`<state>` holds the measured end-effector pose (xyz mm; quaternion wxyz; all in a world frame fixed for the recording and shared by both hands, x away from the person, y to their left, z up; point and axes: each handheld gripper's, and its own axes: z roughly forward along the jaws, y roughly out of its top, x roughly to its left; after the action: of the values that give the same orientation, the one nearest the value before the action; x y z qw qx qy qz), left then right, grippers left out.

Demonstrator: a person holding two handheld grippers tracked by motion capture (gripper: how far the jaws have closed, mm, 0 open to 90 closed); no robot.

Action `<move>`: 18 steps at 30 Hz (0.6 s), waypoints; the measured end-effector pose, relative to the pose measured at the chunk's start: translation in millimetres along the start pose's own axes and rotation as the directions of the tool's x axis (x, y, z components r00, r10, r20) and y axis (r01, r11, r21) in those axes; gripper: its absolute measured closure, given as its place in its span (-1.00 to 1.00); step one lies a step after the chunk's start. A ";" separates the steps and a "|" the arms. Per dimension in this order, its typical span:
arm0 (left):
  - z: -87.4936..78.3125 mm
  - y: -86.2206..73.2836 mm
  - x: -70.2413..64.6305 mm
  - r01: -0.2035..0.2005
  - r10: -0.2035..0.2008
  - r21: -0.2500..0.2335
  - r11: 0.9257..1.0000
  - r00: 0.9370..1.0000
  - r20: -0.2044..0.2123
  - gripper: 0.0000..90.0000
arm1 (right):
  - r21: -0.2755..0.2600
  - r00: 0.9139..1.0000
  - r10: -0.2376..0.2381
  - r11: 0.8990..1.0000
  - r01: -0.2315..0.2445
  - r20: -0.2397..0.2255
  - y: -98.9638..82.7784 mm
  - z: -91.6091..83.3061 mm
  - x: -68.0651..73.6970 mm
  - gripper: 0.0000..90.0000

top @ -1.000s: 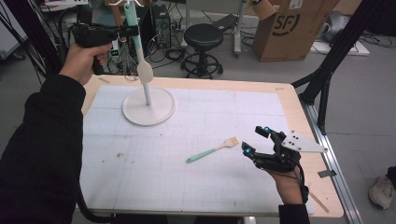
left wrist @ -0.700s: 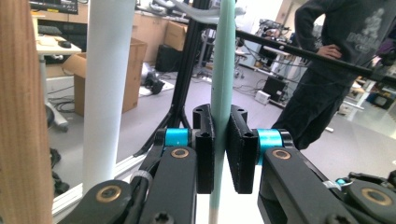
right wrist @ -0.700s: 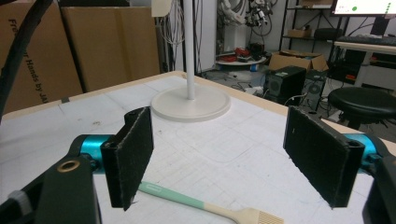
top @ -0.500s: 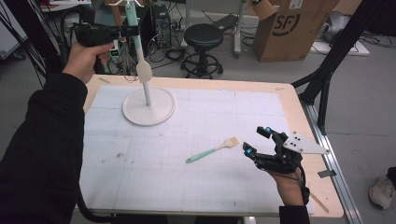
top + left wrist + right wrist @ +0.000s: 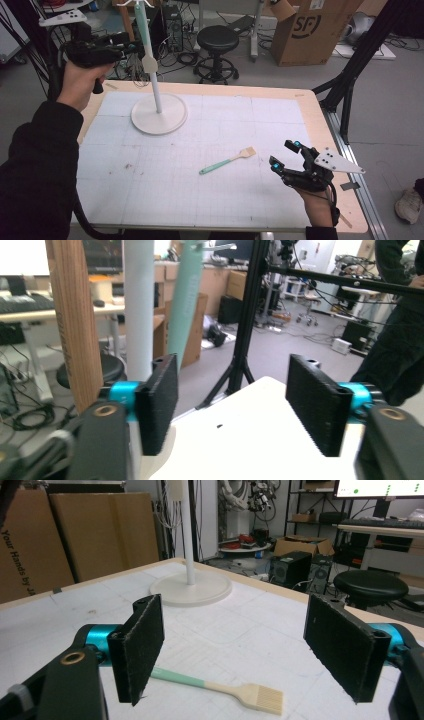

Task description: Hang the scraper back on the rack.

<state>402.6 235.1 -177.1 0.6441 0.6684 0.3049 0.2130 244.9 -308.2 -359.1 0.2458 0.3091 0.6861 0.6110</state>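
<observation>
A white stand with a round base (image 5: 159,116) and thin pole (image 5: 155,90) rises at the table's far left. A teal-handled utensil (image 5: 142,25) hangs along the pole, its beige head (image 5: 149,64) down. My left gripper (image 5: 131,47) is held high beside that handle, open; in its own view the left gripper (image 5: 230,400) has the white pole (image 5: 137,305) and teal handle (image 5: 187,295) just past its left jaw. A teal-handled brush (image 5: 227,161) lies mid-table. My right gripper (image 5: 282,154) hovers open to its right, facing the brush (image 5: 220,687).
A white gridded mat (image 5: 200,190) covers the wooden table (image 5: 320,125). Behind the table stand a black stool (image 5: 216,37), a cardboard box (image 5: 310,30) and a black tripod leg (image 5: 350,85). A wooden post (image 5: 75,315) shows close in the left gripper view.
The hanging utensil's beige head now sits slightly higher and further left on the pole. The left gripper has dipped a little. The right gripper and the brush have stayed put.
</observation>
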 end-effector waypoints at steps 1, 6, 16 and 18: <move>-3.7 -2.7 -4.2 0.003 -0.003 -0.013 1.000 1.000 -0.009 -0.30 | 0.006 1.000 0.001 1.000 -0.001 0.004 -0.7 -1.2 -0.3 -0.48; -20.4 -26.5 -25.4 0.009 -0.008 -0.056 0.998 1.000 0.018 -0.44 | 0.022 1.000 0.013 1.000 -0.013 0.026 -4.9 -4.7 -2.9 -0.48; -39.1 -77.2 -56.7 -0.096 0.099 -0.091 0.991 0.995 0.030 -0.58 | 0.070 0.997 0.034 0.997 -0.039 0.073 -14.6 4.6 -5.8 -0.48; -40.1 -87.6 -63.4 -0.099 0.102 -0.078 0.992 0.994 0.027 -0.59 | 0.078 0.997 0.052 0.995 -0.057 0.063 -14.0 8.3 -5.0 -0.45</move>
<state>318.0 219.8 -253.9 0.6625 0.6609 0.2523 0.2462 252.5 -307.0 -374.3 0.2376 0.3557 0.6934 0.5798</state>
